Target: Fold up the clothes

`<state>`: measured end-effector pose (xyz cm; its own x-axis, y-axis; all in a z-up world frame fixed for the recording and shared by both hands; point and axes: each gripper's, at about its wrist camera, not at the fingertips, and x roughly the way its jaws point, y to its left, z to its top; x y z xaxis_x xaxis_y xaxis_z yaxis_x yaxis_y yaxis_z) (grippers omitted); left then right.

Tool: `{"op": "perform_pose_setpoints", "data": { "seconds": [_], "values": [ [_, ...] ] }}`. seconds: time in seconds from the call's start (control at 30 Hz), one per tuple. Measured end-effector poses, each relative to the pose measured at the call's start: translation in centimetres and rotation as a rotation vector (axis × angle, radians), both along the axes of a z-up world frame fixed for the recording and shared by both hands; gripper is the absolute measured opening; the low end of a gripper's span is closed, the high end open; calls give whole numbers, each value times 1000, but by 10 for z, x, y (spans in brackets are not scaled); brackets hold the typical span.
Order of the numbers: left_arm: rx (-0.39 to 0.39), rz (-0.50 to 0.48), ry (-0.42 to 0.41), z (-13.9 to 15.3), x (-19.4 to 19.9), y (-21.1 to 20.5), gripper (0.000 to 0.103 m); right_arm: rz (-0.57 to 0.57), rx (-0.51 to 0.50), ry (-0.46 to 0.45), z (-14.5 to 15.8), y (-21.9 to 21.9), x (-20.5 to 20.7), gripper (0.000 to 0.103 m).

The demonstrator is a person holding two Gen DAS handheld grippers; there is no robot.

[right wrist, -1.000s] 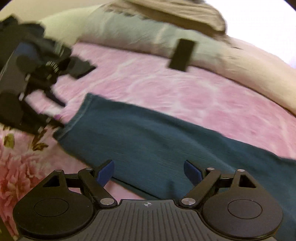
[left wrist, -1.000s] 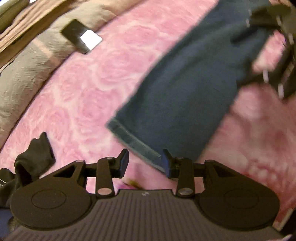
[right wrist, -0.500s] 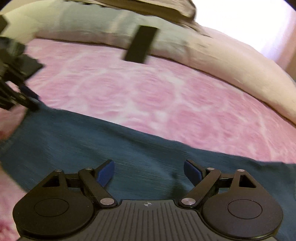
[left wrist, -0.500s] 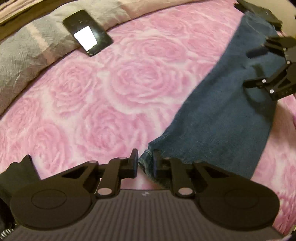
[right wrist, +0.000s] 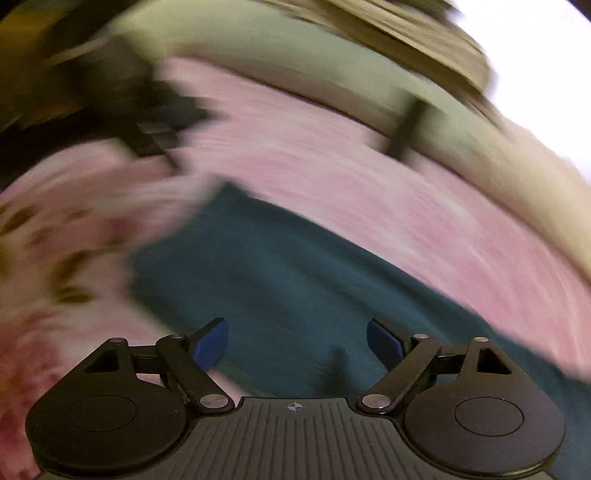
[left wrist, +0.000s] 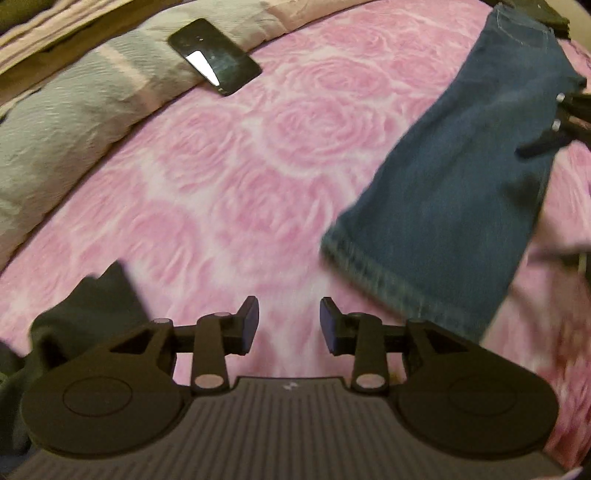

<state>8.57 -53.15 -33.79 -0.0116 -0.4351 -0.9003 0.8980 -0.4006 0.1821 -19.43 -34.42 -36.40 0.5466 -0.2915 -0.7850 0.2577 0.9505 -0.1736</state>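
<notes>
Blue jeans (left wrist: 469,177) lie folded lengthwise on the pink rose bedspread (left wrist: 229,177), hem end nearest my left gripper. My left gripper (left wrist: 289,325) is open and empty, over the bedspread just left of the hem. In the blurred right wrist view the jeans (right wrist: 295,280) stretch under my right gripper (right wrist: 297,341), which is open and empty above the fabric. The right gripper's tips (left wrist: 565,122) show at the left view's right edge, over the jeans.
A black phone (left wrist: 214,55) lies on the grey pillow (left wrist: 74,110) at the back; it also shows in the right wrist view (right wrist: 406,129). A dark garment (left wrist: 85,314) lies at the left gripper's left. Another dark item (left wrist: 535,11) lies past the jeans' far end.
My left gripper was shut on the jeans' hem half a second ago; it has opened, let go and drawn back left. My right gripper is swinging fast, blurring its view.
</notes>
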Motion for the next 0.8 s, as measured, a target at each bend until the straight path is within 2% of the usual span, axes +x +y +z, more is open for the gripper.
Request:
{"op": "perform_pose_setpoints", "data": {
  "seconds": [0.03,0.07,0.1,0.23,0.3,0.4,0.53,0.7,0.73,0.77,0.8],
  "values": [
    [-2,2,-8,2,2,9,32,69,-23,-3,-4,17,9,81],
    [-1,4,-9,3,3,17,32,128,-50,0,-9,32,17,61],
    [0,6,-10,3,4,26,32,176,-80,17,-15,45,25,54],
    [5,9,2,-3,3,52,33,262,-183,139,-48,70,48,53],
    [11,19,11,-9,1,61,33,312,-270,154,-52,81,49,54],
    [21,38,31,-15,-2,72,34,361,-346,177,-59,90,49,54],
    [22,47,42,-17,-6,80,38,384,-382,183,-65,90,53,54],
    [18,39,36,-17,-13,82,38,385,-437,165,-75,89,68,53],
    [19,36,32,-17,-14,82,38,390,-445,161,-76,89,70,48],
    [18,32,28,-16,-15,81,38,387,-435,160,-73,88,71,36],
    [16,29,24,-15,-16,80,39,376,-417,159,-71,86,72,35]
  ]
}}
